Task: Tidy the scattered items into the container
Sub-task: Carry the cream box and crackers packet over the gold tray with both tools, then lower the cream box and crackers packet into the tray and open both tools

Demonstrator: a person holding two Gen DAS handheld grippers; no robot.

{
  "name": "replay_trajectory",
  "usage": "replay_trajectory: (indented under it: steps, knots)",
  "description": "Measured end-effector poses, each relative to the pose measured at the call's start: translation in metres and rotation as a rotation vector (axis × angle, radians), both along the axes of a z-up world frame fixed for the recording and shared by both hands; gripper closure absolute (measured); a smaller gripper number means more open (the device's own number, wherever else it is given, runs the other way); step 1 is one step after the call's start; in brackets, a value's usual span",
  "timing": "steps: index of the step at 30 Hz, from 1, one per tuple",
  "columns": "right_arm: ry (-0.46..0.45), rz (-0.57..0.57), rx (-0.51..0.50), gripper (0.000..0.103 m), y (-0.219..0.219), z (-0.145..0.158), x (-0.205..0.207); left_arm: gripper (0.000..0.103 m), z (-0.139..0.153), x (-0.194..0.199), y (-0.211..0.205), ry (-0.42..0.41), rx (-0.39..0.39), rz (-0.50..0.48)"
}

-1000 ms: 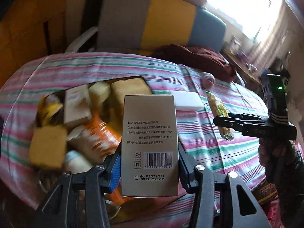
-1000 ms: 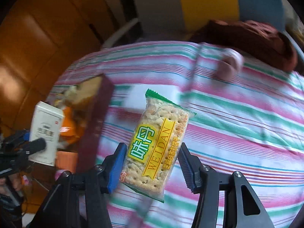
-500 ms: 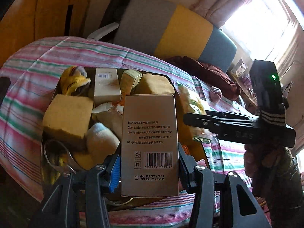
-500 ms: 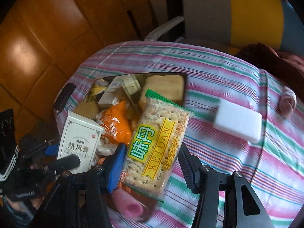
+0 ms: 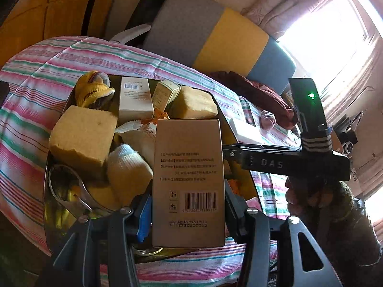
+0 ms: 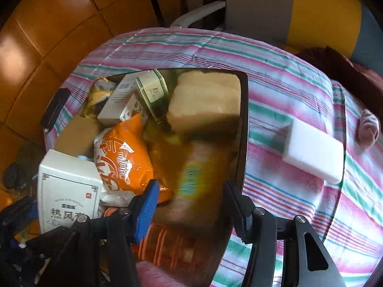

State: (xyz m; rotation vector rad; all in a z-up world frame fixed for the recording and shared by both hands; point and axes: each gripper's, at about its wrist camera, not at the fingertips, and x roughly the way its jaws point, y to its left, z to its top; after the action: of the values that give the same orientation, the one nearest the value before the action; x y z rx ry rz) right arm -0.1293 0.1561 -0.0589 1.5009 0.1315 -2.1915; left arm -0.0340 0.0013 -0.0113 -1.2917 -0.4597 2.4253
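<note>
A dark shiny container (image 6: 244, 119) sits on the striped tablecloth, packed with yellow sponges (image 5: 81, 138), small boxes, an orange snack bag (image 6: 122, 157) and a white rolled sock (image 5: 126, 167). My left gripper (image 5: 186, 208) is shut on a beige barcode box (image 5: 189, 172), held upright over the container's near side. That box's white front (image 6: 67, 191) shows at the lower left of the right wrist view. My right gripper (image 6: 191, 205) hangs open above the container. Below its fingers the cracker packet (image 6: 198, 174) is a blur inside the container, free of the pads. A hand holds that gripper (image 5: 229, 151).
A white foam block (image 6: 313, 153) and a pink rolled sock (image 6: 368, 129) lie on the cloth right of the container. A flat black object (image 6: 55, 110) rests at the table's left edge. A grey, yellow and blue chair back (image 5: 215, 31) and a dark red cloth (image 5: 258, 95) lie beyond.
The right gripper swung left over the container and the cracker packet left its jaws, dropping into the container. The left gripper moved over the container, still holding its box.
</note>
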Motion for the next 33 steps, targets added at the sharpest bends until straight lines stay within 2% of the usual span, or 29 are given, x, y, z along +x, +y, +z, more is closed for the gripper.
replay_trajectory:
  steps: [9, 15, 22, 29, 33]
  knots:
    - [0.027, -0.077, -0.131, 0.045, 0.037, 0.015, 0.005, 0.053, 0.011, -0.02, 0.031, 0.008, 0.055, -0.039]
    - [0.045, -0.143, -0.165, 0.044, 0.077, 0.021, 0.019, 0.053, 0.003, -0.051, 0.057, -0.015, 0.034, -0.03]
    - [0.048, -0.195, -0.186, 0.044, 0.101, 0.019, 0.015, 0.053, -0.02, -0.08, 0.079, -0.079, -0.044, -0.009]
    - [0.054, -0.215, -0.191, 0.044, 0.111, 0.012, 0.01, 0.05, -0.034, -0.088, 0.094, -0.109, -0.079, -0.046]
    - [0.051, -0.224, -0.193, 0.044, 0.116, 0.01, 0.008, 0.048, -0.028, -0.079, 0.092, -0.072, -0.081, -0.045]
